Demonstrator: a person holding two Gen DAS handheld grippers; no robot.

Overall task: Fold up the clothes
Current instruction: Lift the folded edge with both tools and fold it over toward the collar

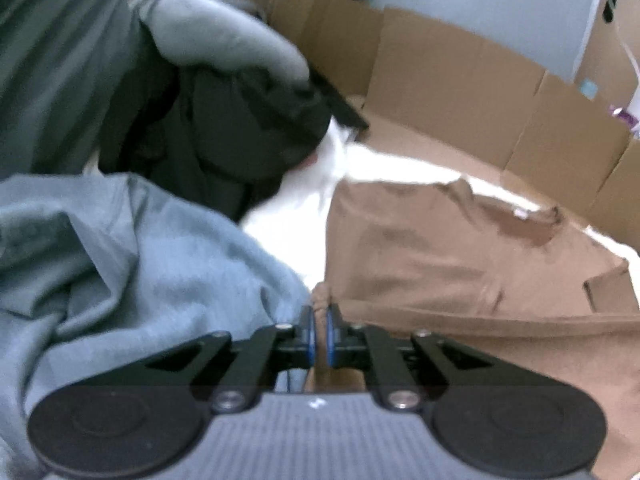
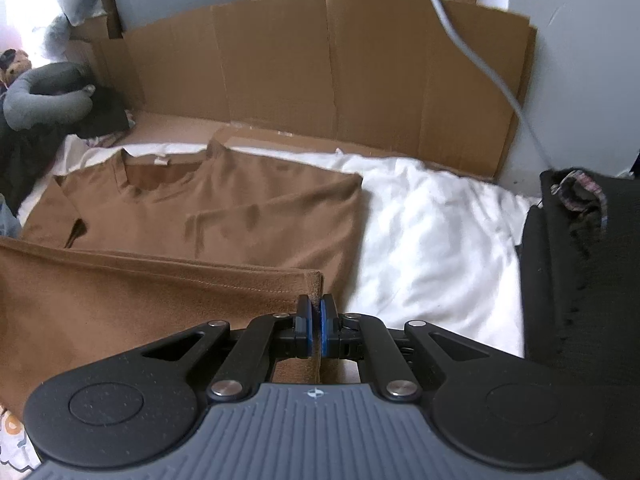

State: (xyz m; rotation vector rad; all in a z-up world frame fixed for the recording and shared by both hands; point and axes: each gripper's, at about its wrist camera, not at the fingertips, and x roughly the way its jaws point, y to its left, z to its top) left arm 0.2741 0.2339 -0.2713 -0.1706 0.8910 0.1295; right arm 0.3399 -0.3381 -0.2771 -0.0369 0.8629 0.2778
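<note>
Both claws down-tilted, clamping shirt

Left wrist view blurred; grey garment cut off at left edge; brown shirt hem partly behind claw.

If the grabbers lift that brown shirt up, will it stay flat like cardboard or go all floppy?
Probably floppy. The brown shirt already bends over itself in a soft fold, and its hem sags between the left gripper and right gripper, both shut on its corners. It looks thin, so likely light. The fuzzy-looking cloth probably won't slip from the pads easily.
</note>
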